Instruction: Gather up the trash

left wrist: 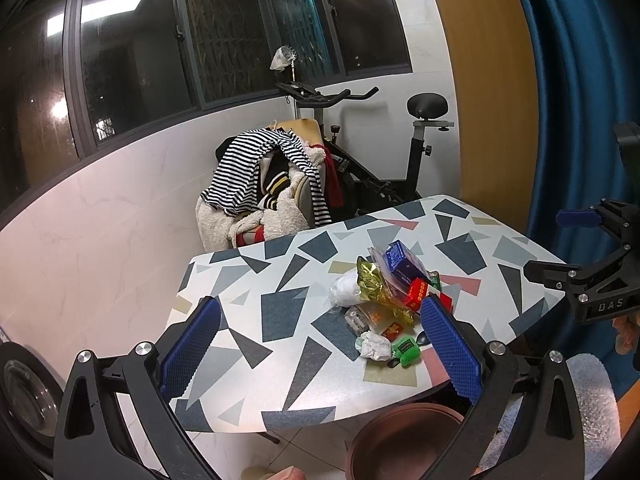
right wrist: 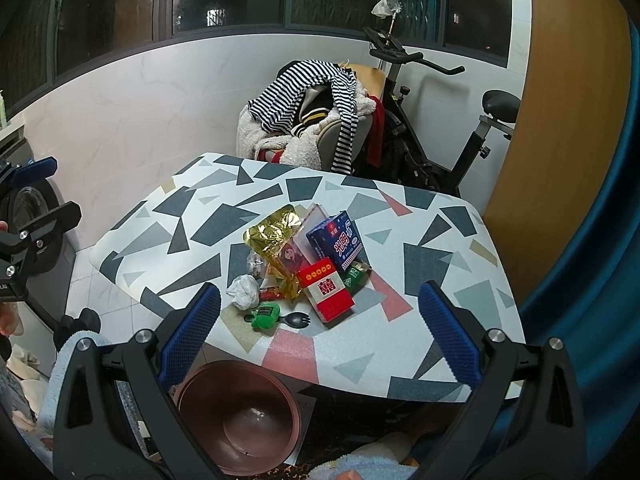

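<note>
Surface (right wrist: 192, 216): a patterned top of grey, navy and pink shapes, on which the trash is heaped near the front edge.
Trash heap: blue carton (right wrist: 335, 241), red box (right wrist: 329, 290), gold foil bag (right wrist: 272, 236), crumpled tissue (right wrist: 245, 291), green wrapper (right wrist: 264, 316) and black spork (right wrist: 296, 321) are gathered together, touching or overlapping.
Bin (right wrist: 240, 416): a brown round tub is set on the floor below the front edge of the surface.
Left tongs (left wrist: 320, 344): held apart, nothing clamped, above the surface beside the heap.
Right tongs (right wrist: 320, 332): held apart, nothing clamped, above the front of the heap.
Background: a clothes-laden chair (right wrist: 312, 120) and an exercise bike (right wrist: 472, 136) are seen behind.
</note>
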{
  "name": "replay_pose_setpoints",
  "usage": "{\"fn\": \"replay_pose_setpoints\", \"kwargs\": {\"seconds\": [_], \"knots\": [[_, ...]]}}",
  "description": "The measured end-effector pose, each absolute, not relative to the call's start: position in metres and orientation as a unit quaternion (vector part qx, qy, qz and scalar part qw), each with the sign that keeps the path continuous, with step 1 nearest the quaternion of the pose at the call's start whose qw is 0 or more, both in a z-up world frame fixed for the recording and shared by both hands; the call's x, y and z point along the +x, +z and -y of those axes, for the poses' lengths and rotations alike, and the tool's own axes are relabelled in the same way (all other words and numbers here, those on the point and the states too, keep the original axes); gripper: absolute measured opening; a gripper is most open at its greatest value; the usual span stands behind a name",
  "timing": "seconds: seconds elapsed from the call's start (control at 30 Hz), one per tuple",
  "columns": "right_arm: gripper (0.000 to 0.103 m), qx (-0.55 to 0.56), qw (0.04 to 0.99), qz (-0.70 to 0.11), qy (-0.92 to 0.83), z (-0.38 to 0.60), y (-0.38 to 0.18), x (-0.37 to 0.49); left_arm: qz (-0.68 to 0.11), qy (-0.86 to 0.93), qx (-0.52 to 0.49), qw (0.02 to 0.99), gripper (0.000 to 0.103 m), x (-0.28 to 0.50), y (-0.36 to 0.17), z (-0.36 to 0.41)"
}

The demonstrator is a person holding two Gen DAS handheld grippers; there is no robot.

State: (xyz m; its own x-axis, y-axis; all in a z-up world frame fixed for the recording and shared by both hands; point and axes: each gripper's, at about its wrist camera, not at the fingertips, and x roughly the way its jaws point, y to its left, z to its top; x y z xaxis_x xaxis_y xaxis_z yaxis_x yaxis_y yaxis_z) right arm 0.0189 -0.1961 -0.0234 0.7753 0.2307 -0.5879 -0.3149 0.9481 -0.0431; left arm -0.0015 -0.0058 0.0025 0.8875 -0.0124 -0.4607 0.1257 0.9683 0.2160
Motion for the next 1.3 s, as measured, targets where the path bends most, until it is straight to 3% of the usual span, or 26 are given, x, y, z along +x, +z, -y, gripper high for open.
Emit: {"fn": "replay_pose_setpoints", "kwargs": {"seconds": [0.47, 0.83, 1.07, 1.1, 1.17, 1.3], "knots": [[0.098, -0.056, 0.942, -0.303, 0.132, 0.201, -0.034, 0.023, -0.268, -0.061, 0.108, 0.955, 0.098, 0.015, -0.008, -0.006], [0.098, -0.042, 0.917, -0.371, 0.14, 0.202, -0.108, 0.047, -0.269, -0.066, 0.084, 0.957, 0.098, 0.042, -0.072, -0.027], [0.097, -0.021, 0.902, -0.402, 0.158, 0.177, -0.163, 0.078, -0.318, -0.061, 0.034, 0.945, 0.098, 0.07, -0.11, -0.049], [0.094, -0.018, 0.9, -0.403, 0.163, 0.175, -0.167, 0.082, -0.328, -0.049, 0.025, 0.943, 0.098, 0.076, -0.116, -0.054], [0.079, -0.008, 0.893, -0.412, 0.183, 0.164, -0.18, 0.094, -0.345, -0.04, 0.006, 0.938, 0.098, 0.085, -0.125, -0.063], [0.068, 0.01, 0.881, -0.425, 0.208, 0.141, -0.202, 0.118, -0.36, -0.029, -0.027, 0.932, 0.098, 0.095, -0.141, -0.08]]}}
